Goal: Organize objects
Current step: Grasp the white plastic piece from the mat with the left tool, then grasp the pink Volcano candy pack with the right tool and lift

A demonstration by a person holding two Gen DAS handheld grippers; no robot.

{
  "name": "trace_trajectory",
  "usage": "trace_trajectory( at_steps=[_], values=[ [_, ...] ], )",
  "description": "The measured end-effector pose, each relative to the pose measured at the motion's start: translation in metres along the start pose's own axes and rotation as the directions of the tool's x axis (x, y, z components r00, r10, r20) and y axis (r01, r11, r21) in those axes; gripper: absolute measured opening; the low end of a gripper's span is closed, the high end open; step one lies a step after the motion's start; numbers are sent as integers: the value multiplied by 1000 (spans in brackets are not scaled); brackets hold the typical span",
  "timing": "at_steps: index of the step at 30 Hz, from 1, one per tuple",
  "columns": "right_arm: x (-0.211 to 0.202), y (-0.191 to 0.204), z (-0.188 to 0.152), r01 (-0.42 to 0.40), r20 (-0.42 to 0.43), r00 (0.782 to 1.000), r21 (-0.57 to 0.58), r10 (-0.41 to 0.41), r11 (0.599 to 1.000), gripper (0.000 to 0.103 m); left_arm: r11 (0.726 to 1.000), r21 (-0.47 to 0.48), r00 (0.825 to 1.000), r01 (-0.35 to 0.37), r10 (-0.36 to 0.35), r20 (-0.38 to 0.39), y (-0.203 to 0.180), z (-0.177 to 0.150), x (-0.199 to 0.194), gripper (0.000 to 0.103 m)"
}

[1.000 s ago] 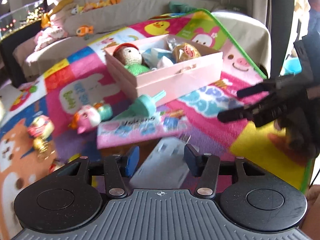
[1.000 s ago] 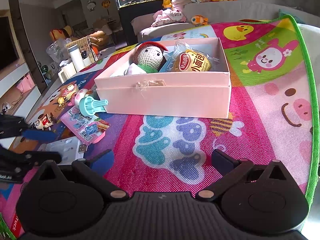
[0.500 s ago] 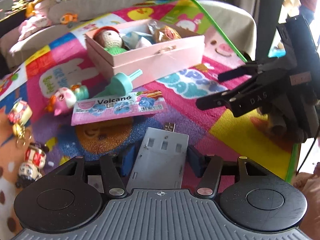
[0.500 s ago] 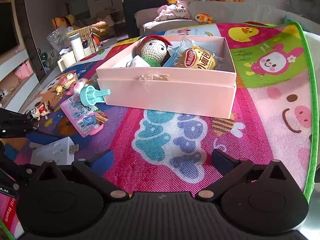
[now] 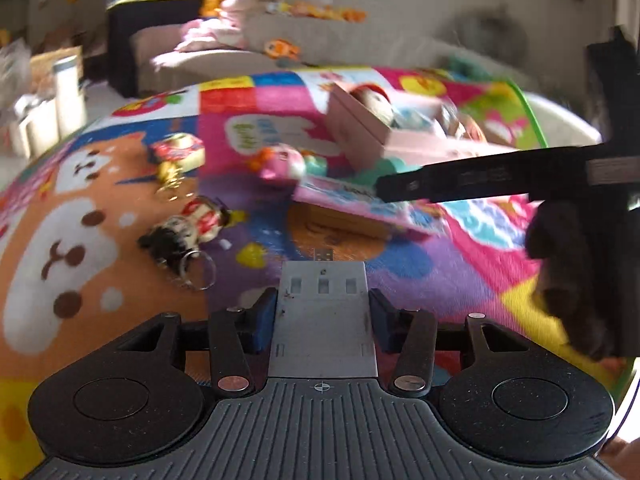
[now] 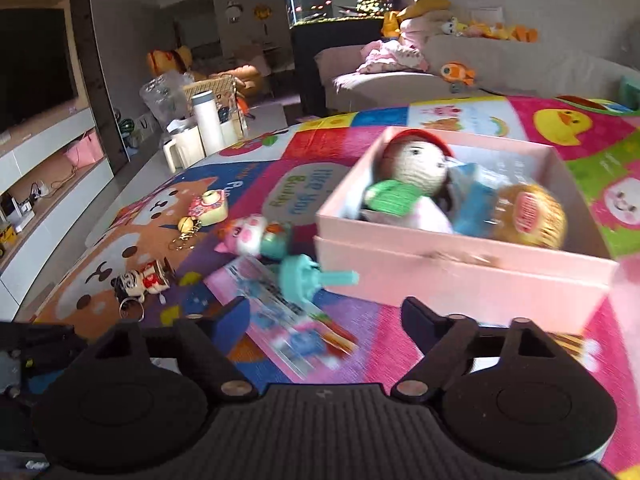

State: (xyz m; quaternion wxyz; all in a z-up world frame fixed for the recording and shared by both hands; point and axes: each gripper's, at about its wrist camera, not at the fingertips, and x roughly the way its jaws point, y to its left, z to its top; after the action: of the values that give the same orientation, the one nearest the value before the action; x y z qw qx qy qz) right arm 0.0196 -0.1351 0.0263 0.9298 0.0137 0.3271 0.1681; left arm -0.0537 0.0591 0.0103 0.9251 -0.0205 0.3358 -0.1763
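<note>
My left gripper is shut on a flat grey USB hub and holds it above the colourful play mat. My right gripper is open and empty, low over a pink blister pack and a teal cone toy. It also shows in the left wrist view, crossing in front of the pack. The open pink box holds a crocheted doll, a blue packet and a round snack pack.
Loose on the mat lie a pink pig toy, a doll keychain, a gold keychain and a small pink cake toy. A sofa with plush toys stands behind; white jugs stand at the left.
My left gripper has lifted the USB hub and swung left toward the keychains. My right gripper has moved forward and left, over the blister pack and closer to the box.
</note>
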Motion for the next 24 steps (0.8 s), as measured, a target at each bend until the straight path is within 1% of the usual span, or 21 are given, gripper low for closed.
trace_trajectory(
  at_steps=[1,2,3,5,7,8,12,14,15,17,18,19,21,22,24],
  values=[
    [7,4,3,2,-8,1000,-2,-2,1000,61,1000,-13,1000,3,-3,8,2,0,-1,53],
    [13,6,5,8,-17,1000,-6,-8,1000,55,1000,-26,1000,6,-5,14,4,0,-1,53],
    [17,7,7,9,-33,999,-11,-9,1000,42,999,-37,1000,6,-6,18,5,0,-2,53],
    [14,5,6,-17,-43,999,-1,17,1000,30,998,-60,1000,12,-11,24,8,0,-3,53],
    [3,0,3,-20,-53,998,-2,20,1000,12,997,-75,999,22,-20,28,10,-2,-3,53],
    [-3,-4,1,-24,-61,998,1,24,1000,11,996,-81,999,26,-23,30,10,-2,-2,53],
    [-29,-23,-15,-35,-128,991,-11,34,999,11,992,-115,998,49,-45,41,15,-3,-3,53],
    [-40,-26,-21,-27,-128,991,-29,23,999,11,989,-134,997,60,-55,45,18,-3,-3,54],
    [-44,-26,-22,-18,-110,994,-36,14,999,11,988,-139,997,62,-56,47,19,-4,-3,54],
    [-46,-26,-21,-7,-75,997,-32,5,999,13,988,-142,997,58,-52,49,17,-4,-3,54],
    [-43,-26,-18,-6,-72,997,-16,5,1000,24,989,-141,998,50,-43,49,16,-4,-2,54],
    [-40,-29,-16,-11,-70,997,5,11,1000,47,990,-138,998,35,-29,50,14,-4,-3,54],
    [-35,-25,-12,-38,-38,999,25,39,999,71,991,-136,999,0,6,51,12,-4,-3,54],
    [-31,-21,-11,-55,-31,998,16,55,998,71,990,-140,998,-13,21,52,13,-4,-3,54],
    [-20,-10,-8,-94,-53,994,-9,93,996,71,988,-152,998,-22,31,53,15,-4,-3,54]
  ],
)
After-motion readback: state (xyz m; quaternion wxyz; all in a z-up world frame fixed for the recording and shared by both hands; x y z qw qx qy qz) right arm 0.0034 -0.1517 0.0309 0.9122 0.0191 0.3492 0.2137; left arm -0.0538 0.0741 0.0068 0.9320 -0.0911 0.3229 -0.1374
